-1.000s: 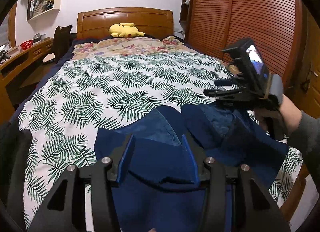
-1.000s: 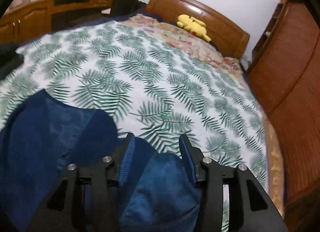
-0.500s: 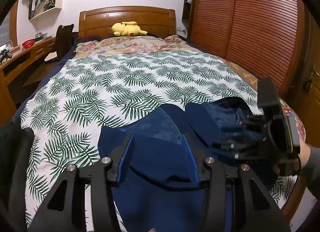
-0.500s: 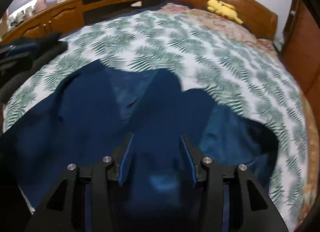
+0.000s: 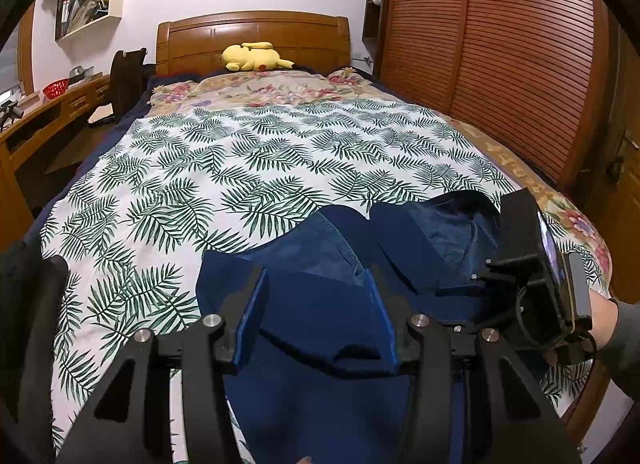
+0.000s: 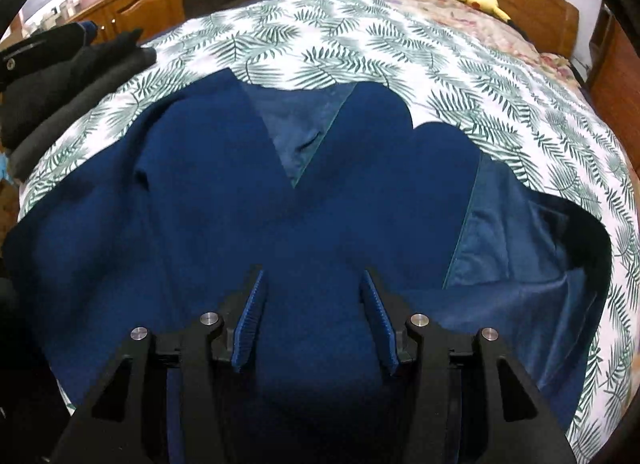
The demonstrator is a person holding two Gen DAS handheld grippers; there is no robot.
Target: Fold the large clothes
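Observation:
A large dark blue jacket (image 6: 224, 191) lies spread on the palm-print bedspread (image 6: 360, 43), front open, lighter lining (image 6: 504, 248) showing at the collar and right panel. It also shows in the left wrist view (image 5: 320, 304). My left gripper (image 5: 316, 284) is open and hovers just over the jacket's near part. My right gripper (image 6: 312, 284) is open and empty, low over the middle of the jacket. In the left wrist view the right gripper's body (image 5: 536, 276) sits over the jacket's right side.
A pile of dark clothes (image 6: 60, 75) lies at the bed's left edge. A yellow plush toy (image 5: 252, 56) lies by the wooden headboard (image 5: 252, 31). A wooden wardrobe (image 5: 500, 47) stands on the right, a desk (image 5: 36, 123) on the left.
My right gripper has let the jacket's right side drop onto the bed and swung down and left over the jacket. The left gripper has barely moved.

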